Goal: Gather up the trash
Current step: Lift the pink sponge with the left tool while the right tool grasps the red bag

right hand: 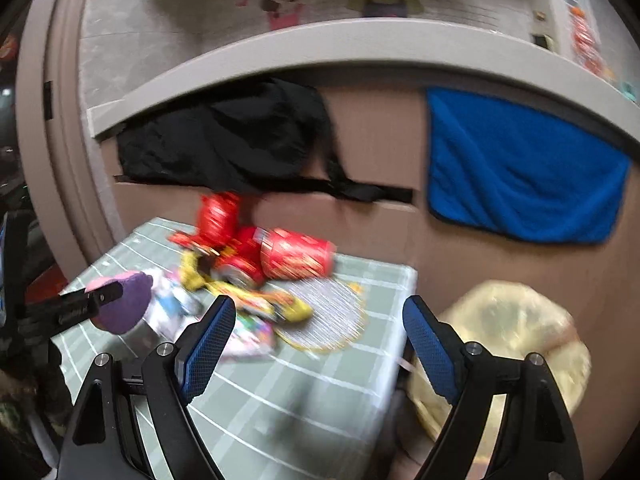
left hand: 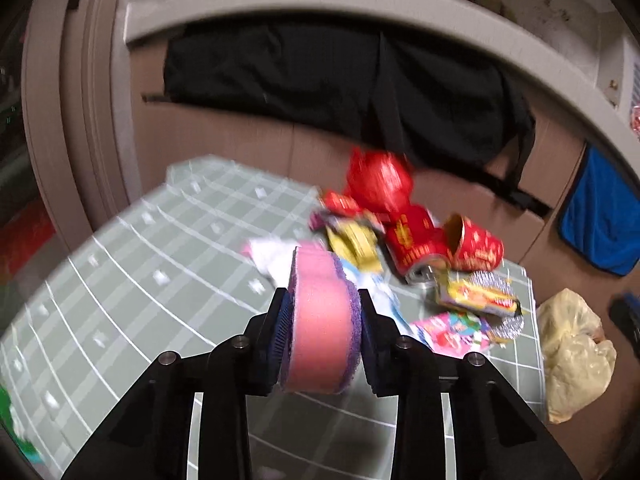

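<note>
1. Left gripper is clamped on a sponge: pink foam w/ a purple scrub layer, standing on edge between the two blue pads, which press on both flat sides.
2. In the right wrist view the same sponge shows at far left, purple side out, held above the table's left part.
3. Right gripper has its jaws wide apart, nothing between them; it hovers over the table's near right corner.
4. Table has a grey-green cover w/ a white grid. It stands against a brown cardboard wall.
5. Trash pile sits at the table's far right part, blurred: red cans on their sides, a red crinkled wrapper on top at the back, yellow packets, white paper, a pink packet, a silver foil piece near the right edge.
6. The sponge is just in front of the pile, nearest the white paper; whether it touches anything below, can't tell.
7. Yellow bag sits off the table's right side, lower than the top, just beside the edge.
8. Black cloth hangs on the wall behind the pile; blue cloth hangs to its right.
9. Both views are motion-blurred, so packet print is unreadable.
</note>
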The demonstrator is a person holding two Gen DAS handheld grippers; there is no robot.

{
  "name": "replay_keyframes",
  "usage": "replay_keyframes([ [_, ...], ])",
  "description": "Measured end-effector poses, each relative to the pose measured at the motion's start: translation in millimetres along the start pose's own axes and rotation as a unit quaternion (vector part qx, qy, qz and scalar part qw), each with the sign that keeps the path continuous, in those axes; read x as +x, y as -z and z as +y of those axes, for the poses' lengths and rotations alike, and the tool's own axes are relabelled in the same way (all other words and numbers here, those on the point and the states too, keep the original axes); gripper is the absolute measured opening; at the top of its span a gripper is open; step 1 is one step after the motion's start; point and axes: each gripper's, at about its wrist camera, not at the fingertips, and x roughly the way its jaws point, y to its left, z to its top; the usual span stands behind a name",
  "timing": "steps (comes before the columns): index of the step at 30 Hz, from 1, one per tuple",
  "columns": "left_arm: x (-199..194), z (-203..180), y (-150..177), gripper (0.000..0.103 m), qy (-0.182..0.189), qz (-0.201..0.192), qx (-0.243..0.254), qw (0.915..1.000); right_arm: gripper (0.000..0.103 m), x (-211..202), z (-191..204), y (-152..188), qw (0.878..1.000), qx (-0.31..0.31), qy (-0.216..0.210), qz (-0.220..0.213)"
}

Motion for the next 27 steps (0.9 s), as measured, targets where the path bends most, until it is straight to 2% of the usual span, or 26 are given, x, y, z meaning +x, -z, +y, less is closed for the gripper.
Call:
replay_keyframes([
  [4, -20, 31, -20, 0.034, 0.009, -0.038, 0.002, 0.9992, 0.084, 34, 41, -33, 1.000, -0.008, -0.022, -0.008],
  [7, -30, 52, -35, 0.034, 0.009, -0.059, 0.000, 0.9982, 0.084, 72, 71, -52, 0.999, 0.005, -0.041, 0.003],
  [12, -37, 81, -52, 0.034, 0.003, -0.083, 0.001, 0.9966, 0.082, 146, 110, -73, 0.999, 0.005, -0.022, 0.032],
  [15, -33, 92, -61, 0.033, 0.000, -0.089, -0.007, 0.9960, 0.077, 192, 122, -82, 0.998, -0.004, -0.016, 0.060],
  [19, -16, 104, -70, 0.033, 0.002, -0.081, -0.020, 0.9965, 0.076, 245, 127, -88, 0.995, -0.004, 0.002, 0.096],
  [22, -1, 105, -73, 0.034, 0.001, -0.071, -0.019, 0.9973, 0.076, 276, 127, -87, 0.991, 0.008, -0.012, 0.131],
  [23, 4, 105, -74, 0.034, 0.002, -0.067, -0.020, 0.9976, 0.072, 283, 127, -86, 0.990, 0.013, -0.022, 0.142],
  [25, 13, 103, -76, 0.033, 0.005, -0.059, -0.025, 0.9980, 0.053, 296, 129, -83, 0.985, 0.014, -0.052, 0.166],
  [27, 16, 99, -75, 0.034, 0.006, -0.058, -0.023, 0.9980, 0.049, 294, 131, -83, 0.983, 0.000, -0.072, 0.169],
])
